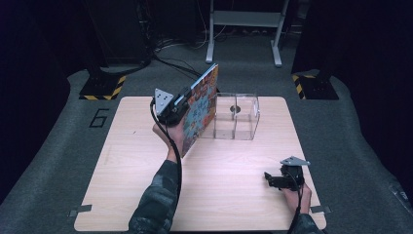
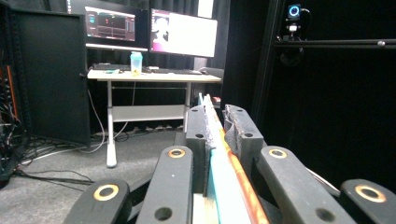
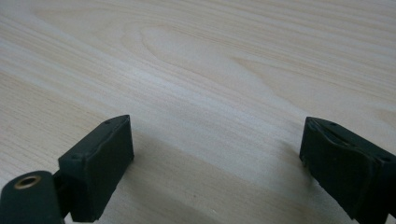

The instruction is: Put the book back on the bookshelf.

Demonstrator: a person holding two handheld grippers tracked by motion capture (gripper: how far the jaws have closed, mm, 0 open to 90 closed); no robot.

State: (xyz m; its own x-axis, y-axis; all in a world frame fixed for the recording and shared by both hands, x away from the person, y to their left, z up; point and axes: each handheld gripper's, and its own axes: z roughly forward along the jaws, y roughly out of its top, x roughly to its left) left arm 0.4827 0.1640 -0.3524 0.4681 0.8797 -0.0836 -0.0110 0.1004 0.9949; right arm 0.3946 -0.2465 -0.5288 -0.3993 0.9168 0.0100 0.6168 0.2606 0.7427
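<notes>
The left gripper (image 1: 181,108) clamps a colourful book (image 1: 200,109), tilted up above the table's (image 1: 146,195) far middle, just left of a clear box (image 1: 237,117). Near right, the right gripper (image 1: 273,179) rests low with jaws wide, nothing between them.

Thin, flat book (image 1: 202,109) with a multicoloured illustrated cover, orange and blue dominant. Held on edge, tilted, raised off the counter (image 1: 234,195) at its 11 o'clock area. Clear plastic box (image 1: 236,117) stands just beside it at 3 o'clock.
</notes>
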